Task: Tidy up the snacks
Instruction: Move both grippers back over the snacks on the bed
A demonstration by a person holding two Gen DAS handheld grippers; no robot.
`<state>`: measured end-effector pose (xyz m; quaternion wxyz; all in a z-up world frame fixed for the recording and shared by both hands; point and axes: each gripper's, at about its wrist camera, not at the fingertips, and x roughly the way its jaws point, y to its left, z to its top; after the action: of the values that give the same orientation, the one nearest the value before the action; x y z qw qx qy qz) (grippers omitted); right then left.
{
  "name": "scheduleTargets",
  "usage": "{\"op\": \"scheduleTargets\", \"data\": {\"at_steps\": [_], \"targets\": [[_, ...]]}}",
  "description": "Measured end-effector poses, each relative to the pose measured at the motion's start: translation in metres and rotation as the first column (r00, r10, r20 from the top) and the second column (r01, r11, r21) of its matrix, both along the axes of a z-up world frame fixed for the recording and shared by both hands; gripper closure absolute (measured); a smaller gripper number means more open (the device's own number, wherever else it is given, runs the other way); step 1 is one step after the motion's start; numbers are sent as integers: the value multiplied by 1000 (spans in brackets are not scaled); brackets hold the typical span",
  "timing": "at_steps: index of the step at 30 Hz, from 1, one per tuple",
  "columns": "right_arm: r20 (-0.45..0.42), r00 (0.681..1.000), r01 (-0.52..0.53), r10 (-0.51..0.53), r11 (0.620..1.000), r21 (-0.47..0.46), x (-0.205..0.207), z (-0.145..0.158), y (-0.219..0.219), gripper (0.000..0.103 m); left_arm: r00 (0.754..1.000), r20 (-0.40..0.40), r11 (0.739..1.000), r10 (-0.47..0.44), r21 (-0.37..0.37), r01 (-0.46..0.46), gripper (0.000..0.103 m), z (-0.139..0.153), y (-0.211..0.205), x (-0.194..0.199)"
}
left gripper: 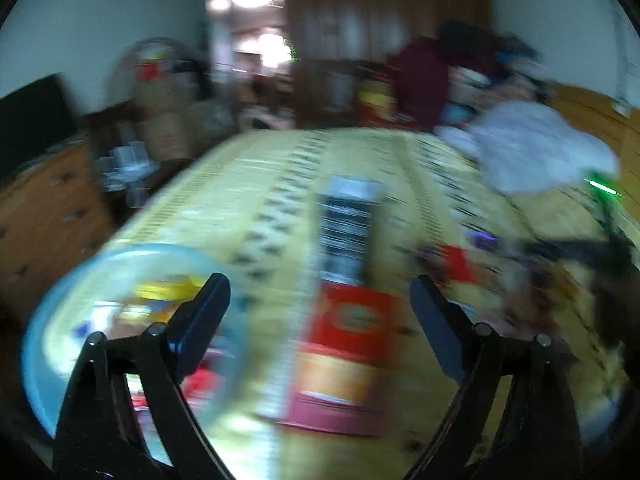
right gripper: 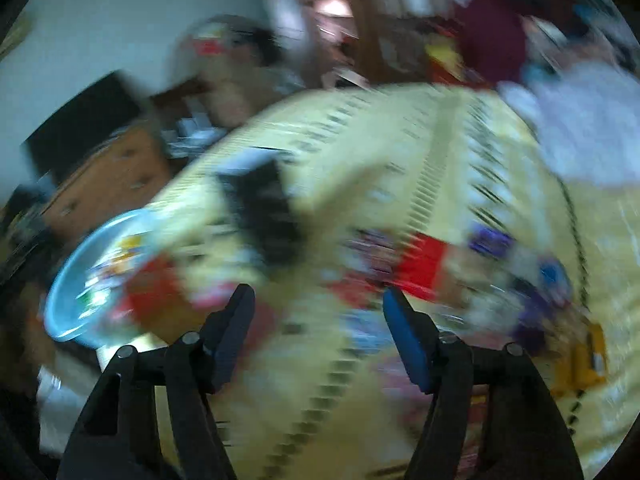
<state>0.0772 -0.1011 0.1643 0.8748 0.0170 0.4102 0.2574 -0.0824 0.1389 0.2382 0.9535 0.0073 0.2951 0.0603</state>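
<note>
Snacks (right gripper: 424, 268) lie scattered on the yellow patterned cloth (left gripper: 280, 184), and more sit in a blue bowl (left gripper: 52, 320) at its left edge; a red box (left gripper: 348, 344) and a dark packet (left gripper: 348, 224) lie mid-cloth. The left gripper (left gripper: 320, 304) gapes wide and empty. The right gripper (right gripper: 318, 304) is parted too, holding nothing.

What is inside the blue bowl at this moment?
The blue bowl holds several snack packets in yellow, red and white wrappers. Motion blur hides their labels and count. In the left wrist view the left tool covers part of the bowl, so anything lying there is unseen.
</note>
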Motion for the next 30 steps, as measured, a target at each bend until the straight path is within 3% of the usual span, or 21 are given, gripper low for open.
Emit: {"op": "scheduleTargets", "data": {"at_steps": [5,9,14,16,18,21,26,27,28,30], "targets": [[-149,988,36,-49,996,-86,111,-66,-12,34,981,-108,986,-164,-38,161,11,-43,-59,24],[-205,979,-34,15,995,-90,176,-98,34,34,959,-159,972,-233,-55,227,11,-63,-83,39],[-159,972,-198,170,964,-180,198,-126,107,34,948,-177,965,-264,-50,259,11,-78,-100,39],[-228,951,-246,210,958,-145,200,-147,117,34,946,-191,965,-262,-56,256,11,-82,-100,36],[-270,916,-335,296,936,-111,176,-158,122,34,944,-203,965,-262,-65,254,11,-85,-97,35],[-299,855,-478,424,868,-135,122,-163,123,33,937,-215,961,-276,-84,264,11,-86,-96,30],[-373,789,-553,488,828,-87,31,-153,80,33,915,-253,949,-314,-119,292,11,-96,-98,15],[-357,797,-552,487,827,-104,15,-146,69,33,911,-263,948,-317,-122,295,11,-100,-98,10],[-315,827,-527,466,838,-145,1,-133,56,30,909,-272,949,-315,-121,293,11,-104,-98,6],[-241,887,-427,393,898,-107,-19,-101,18,25,904,-293,949,-312,-139,283,11,-112,-94,1]]}}
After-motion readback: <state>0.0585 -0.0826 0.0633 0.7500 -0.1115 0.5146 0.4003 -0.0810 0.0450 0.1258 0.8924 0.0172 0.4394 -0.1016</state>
